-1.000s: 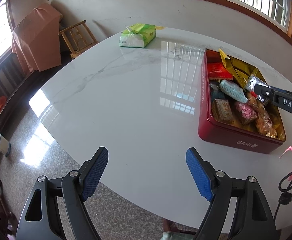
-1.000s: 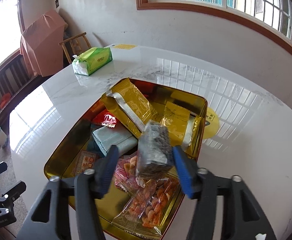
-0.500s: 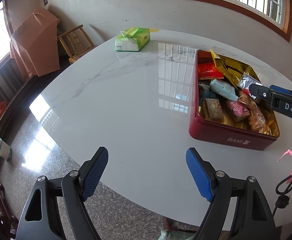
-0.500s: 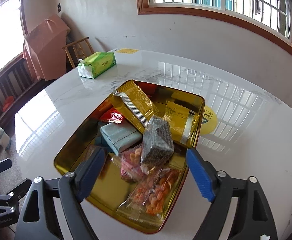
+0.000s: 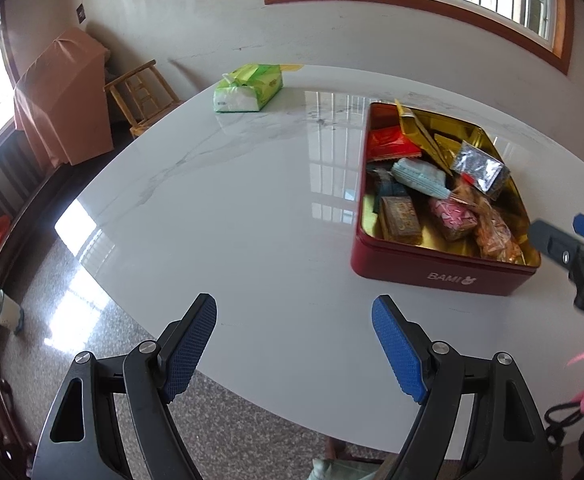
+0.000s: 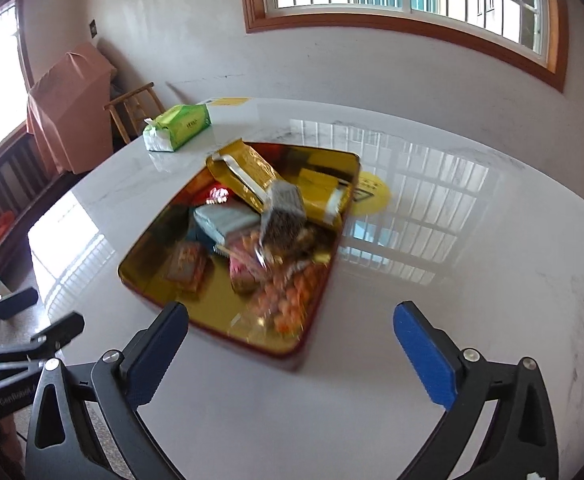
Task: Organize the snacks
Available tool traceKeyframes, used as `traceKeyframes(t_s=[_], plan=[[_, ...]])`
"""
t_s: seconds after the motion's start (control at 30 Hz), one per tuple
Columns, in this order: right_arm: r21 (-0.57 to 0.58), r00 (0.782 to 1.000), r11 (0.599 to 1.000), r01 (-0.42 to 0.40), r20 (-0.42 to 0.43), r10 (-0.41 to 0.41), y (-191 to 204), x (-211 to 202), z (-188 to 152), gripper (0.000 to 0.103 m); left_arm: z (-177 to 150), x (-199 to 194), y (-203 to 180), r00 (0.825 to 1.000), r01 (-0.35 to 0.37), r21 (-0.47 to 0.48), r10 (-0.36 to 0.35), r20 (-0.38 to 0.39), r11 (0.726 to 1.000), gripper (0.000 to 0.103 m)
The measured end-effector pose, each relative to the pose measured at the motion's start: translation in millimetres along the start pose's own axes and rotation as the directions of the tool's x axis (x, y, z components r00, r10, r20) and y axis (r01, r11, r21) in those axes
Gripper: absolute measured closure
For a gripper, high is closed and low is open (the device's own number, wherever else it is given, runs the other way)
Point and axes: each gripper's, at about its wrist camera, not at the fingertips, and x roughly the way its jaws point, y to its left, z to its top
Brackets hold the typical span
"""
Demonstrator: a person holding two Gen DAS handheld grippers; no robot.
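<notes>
A red tin (image 5: pixel 444 278) with a gold inside (image 6: pixel 219 312) stands on the white marble table and holds several wrapped snacks. On top of the pile lies a clear packet of dark seeds (image 6: pixel 283 216) (image 5: pixel 482 168), beside a gold bag (image 6: pixel 247 176) and a pale blue pack (image 5: pixel 420 174). My right gripper (image 6: pixel 292 354) hangs over the table just in front of the tin, its jaws opening wide with nothing between them. My left gripper (image 5: pixel 294 346) stands open over the table's near edge, left of the tin, with nothing in it.
A green tissue pack (image 5: pixel 247 88) lies at the table's far side. A yellow round sticker (image 6: pixel 372 194) shows on the tabletop behind the tin. A wooden chair (image 5: pixel 141 96) and a covered piece of furniture (image 5: pixel 61 96) stand by the wall on the left.
My right gripper let go of the dark seed packet, which now rests in the tin, opened wide and drew back toward the tin's near edge. The left gripper drifted slightly back.
</notes>
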Motion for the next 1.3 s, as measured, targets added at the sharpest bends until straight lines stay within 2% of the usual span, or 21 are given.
traceKeyframes(t_s=[0.17, 0.4, 0.6, 1.3], plan=[[-0.015, 0.999, 0.999, 0.028, -0.027, -0.028, 1, -8, -15, 0.001, -2, -3, -10, 1.0, 0.003, 0.019, -0.003, 0.005, 1.0, 0.023], [-0.014, 0.999, 1.0, 0.013, -0.046, -0.014, 1, -10, -29, 0.0, -3, -6, -21, 1.0, 0.005, 0.043, -0.005, 0.006, 0.999, 0.023], [-0.043, 0.998, 0.999, 0.03, -0.05, -0.032, 4, -10, -32, 0.0, -1, -11, -30, 1.0, 0.004, 0.068, -0.005, 0.014, 0.998, 0.023], [-0.048, 0.997, 0.999, 0.012, -0.078, -0.016, 3, -5, -37, 0.0, -1, -11, -40, 1.0, 0.011, 0.084, -0.011, 0.006, 0.996, 0.023]])
